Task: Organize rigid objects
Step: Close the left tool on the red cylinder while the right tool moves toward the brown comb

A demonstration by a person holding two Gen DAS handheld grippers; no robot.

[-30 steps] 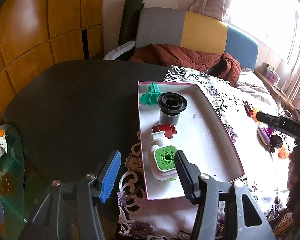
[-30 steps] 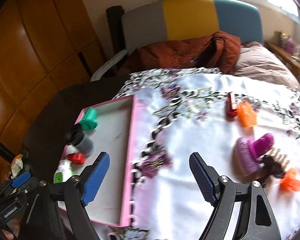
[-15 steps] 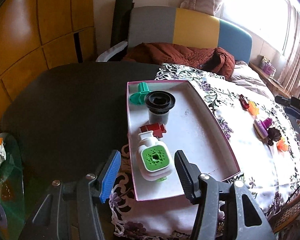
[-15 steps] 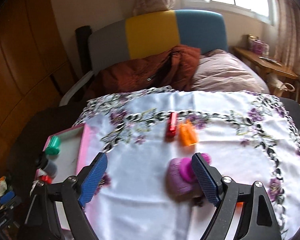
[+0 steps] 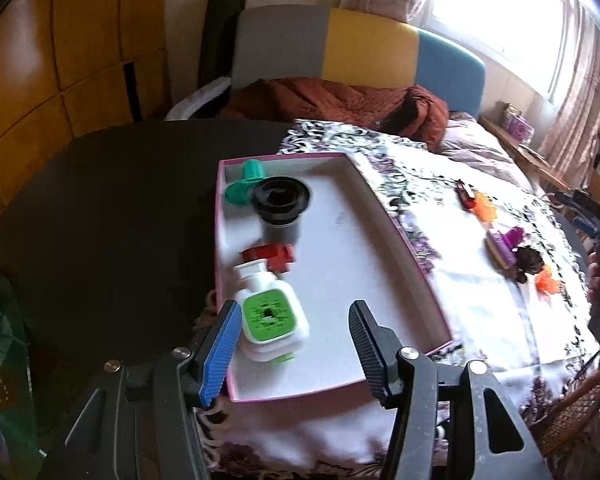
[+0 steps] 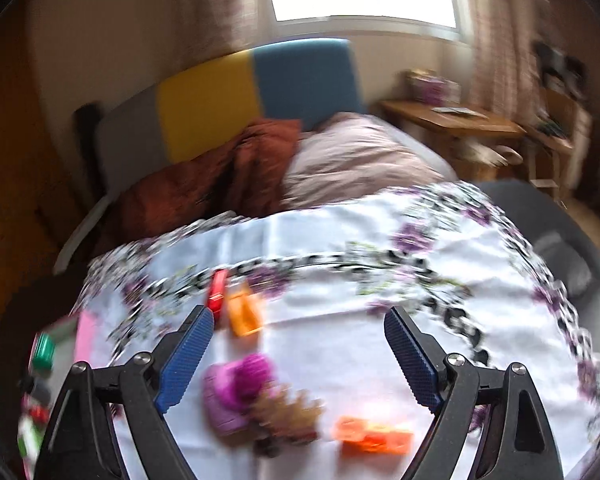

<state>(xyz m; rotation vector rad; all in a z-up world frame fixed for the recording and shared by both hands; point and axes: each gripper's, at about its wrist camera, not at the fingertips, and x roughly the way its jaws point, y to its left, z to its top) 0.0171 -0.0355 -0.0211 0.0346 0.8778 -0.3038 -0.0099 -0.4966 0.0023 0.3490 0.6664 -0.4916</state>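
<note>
Pink-rimmed tray (image 5: pixel 404 240) at the left edge of the floral cloth (image 5: pixel 480 312), dark table (image 5: pixel 100 220) bare beyond its left wall. Inside, along the left wall: teal piece (image 5: pixel 242 186), black cup (image 5: pixel 281 200), red piece (image 5: pixel 274 256), white bottle with green cap (image 5: pixel 270 316); right half free. Left gripper (image 5: pixel 294 342) open over the tray's near end, nothing held. Right gripper (image 6: pixel 298 354) empty, jaws just widened, above the purple item (image 6: pixel 236 388), brown clip (image 6: pixel 288 412) and orange blocks (image 6: pixel 374 438) loose on the cloth.
</note>
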